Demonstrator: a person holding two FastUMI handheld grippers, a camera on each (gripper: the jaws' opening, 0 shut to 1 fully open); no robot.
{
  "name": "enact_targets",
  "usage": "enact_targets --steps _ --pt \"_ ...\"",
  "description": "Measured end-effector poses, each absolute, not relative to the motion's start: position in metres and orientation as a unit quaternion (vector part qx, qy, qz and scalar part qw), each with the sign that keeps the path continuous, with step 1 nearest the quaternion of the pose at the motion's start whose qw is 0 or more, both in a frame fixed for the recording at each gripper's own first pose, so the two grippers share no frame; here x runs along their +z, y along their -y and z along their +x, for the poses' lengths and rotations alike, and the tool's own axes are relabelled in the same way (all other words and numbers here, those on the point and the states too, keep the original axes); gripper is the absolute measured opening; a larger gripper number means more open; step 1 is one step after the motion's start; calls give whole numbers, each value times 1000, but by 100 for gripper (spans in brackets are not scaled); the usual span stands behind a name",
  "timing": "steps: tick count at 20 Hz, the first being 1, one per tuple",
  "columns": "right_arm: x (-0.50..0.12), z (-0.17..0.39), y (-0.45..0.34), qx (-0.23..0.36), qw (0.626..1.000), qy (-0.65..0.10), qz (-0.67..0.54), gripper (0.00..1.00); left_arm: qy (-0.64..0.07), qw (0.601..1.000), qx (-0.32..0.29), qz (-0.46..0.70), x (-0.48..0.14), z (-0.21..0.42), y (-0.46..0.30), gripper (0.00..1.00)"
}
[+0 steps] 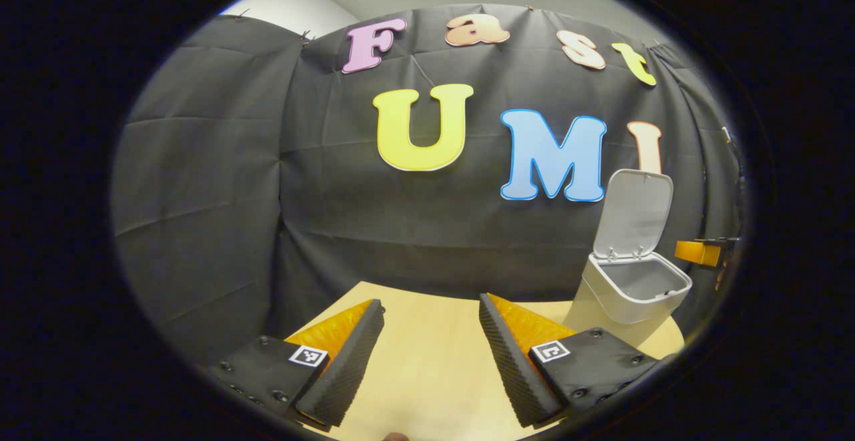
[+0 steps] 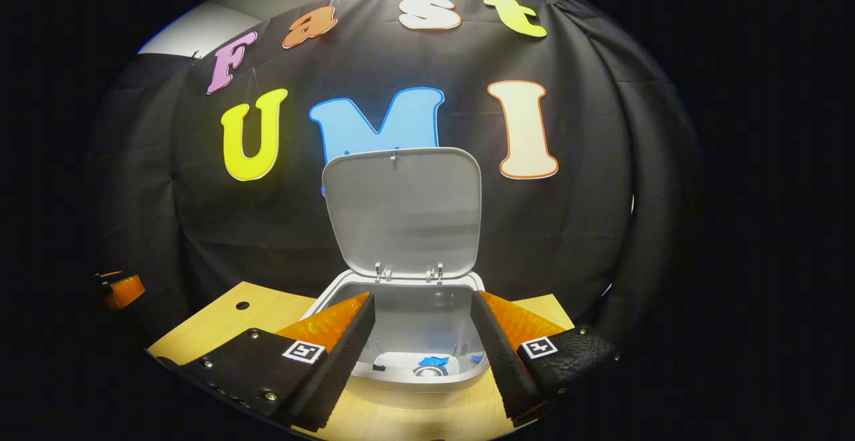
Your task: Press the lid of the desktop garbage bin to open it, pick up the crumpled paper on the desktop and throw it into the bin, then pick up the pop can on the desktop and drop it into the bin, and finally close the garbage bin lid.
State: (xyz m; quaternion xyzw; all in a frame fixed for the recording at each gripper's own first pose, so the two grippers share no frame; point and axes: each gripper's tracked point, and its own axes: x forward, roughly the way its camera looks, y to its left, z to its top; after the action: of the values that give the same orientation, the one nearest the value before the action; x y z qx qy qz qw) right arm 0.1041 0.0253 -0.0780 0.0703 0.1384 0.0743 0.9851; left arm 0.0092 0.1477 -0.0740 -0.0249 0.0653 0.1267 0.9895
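- In the left gripper view the left gripper (image 1: 431,354) hangs over the table (image 1: 427,387) with its fingers set wide apart and nothing between them, only bare wood below.
- The bin (image 1: 631,290) stands near the table's far right edge in this view, well apart from the left gripper. Its lid (image 1: 634,214) is swung up and stands nearly upright on hinges at the bin's back rim.
- At the right edge of the same view, beyond the bin, a part of the other gripper shows; how it stands cannot be told from here.
- In the right gripper view the right gripper (image 2: 422,354) is just in front of the bin (image 2: 407,377), its fingers spread wide to either side of the open mouth, gripping nothing.
- The lid (image 2: 403,210) rises upright behind the opening, with the booth wall behind it.
- Down inside the bin lies the can (image 2: 431,369), of which a round metal top and a bit of blue show.
- The paper cannot be made out for certain inside the bin.
- A small round hole (image 2: 242,305) shows in the table (image 2: 220,324) near its far left edge.
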Motion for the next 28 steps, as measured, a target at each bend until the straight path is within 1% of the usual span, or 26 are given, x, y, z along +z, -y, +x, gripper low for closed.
enact_targets --steps 13,19,28 --pt "-25 127 -24 76 991 -91 59 92 -65 991 116 -20 -74 19 -141 97" --pt "0 144 -28 80 993 -70 47 91 -63 991 115 -24 -73 21 -140 97" --pt "49 179 -26 70 996 -30 37 91 -63 992 109 -19 -75 25 -140 96"
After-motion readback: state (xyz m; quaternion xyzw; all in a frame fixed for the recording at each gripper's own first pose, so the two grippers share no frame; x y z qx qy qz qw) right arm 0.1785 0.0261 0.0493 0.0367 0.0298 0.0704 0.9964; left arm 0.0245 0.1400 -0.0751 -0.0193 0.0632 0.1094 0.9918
